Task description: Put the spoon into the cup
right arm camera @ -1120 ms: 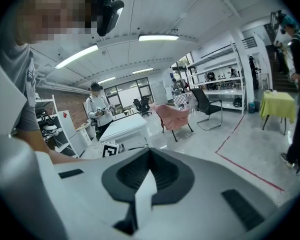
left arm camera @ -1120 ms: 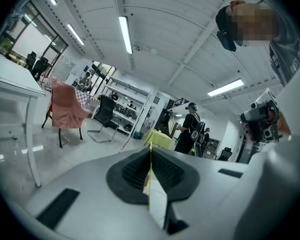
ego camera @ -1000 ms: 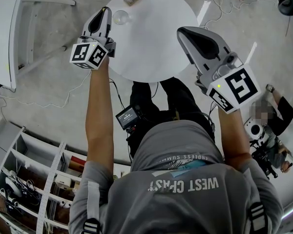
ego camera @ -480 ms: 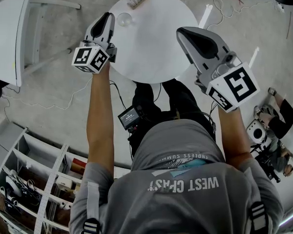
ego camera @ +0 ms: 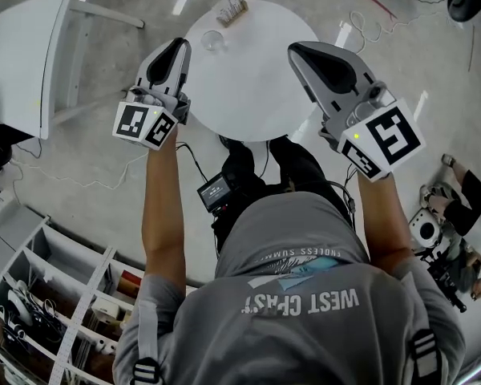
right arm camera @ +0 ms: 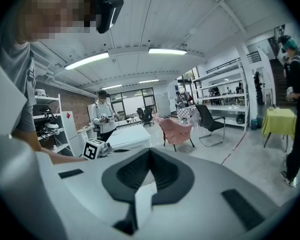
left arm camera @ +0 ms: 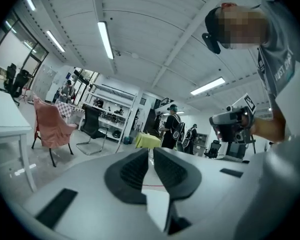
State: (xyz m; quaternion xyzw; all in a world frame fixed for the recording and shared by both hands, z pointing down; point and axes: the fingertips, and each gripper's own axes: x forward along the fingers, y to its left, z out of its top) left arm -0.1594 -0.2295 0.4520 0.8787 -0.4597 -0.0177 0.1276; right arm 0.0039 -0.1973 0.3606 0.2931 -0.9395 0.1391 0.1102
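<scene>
Cup (ego camera: 212, 40) stands on the worktop (ego camera: 248, 83); we should lower the slightly parted left gripper (ego camera: 179, 46) and clenched, empty right gripper (ego camera: 299, 50), then find the spoon.

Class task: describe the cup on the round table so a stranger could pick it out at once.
Seen from above, a round white table stands on the grey floor. Near its far left edge sit two small things. The cup is the clear, round one, nearer the left gripper than the boxy brownish holder.
</scene>
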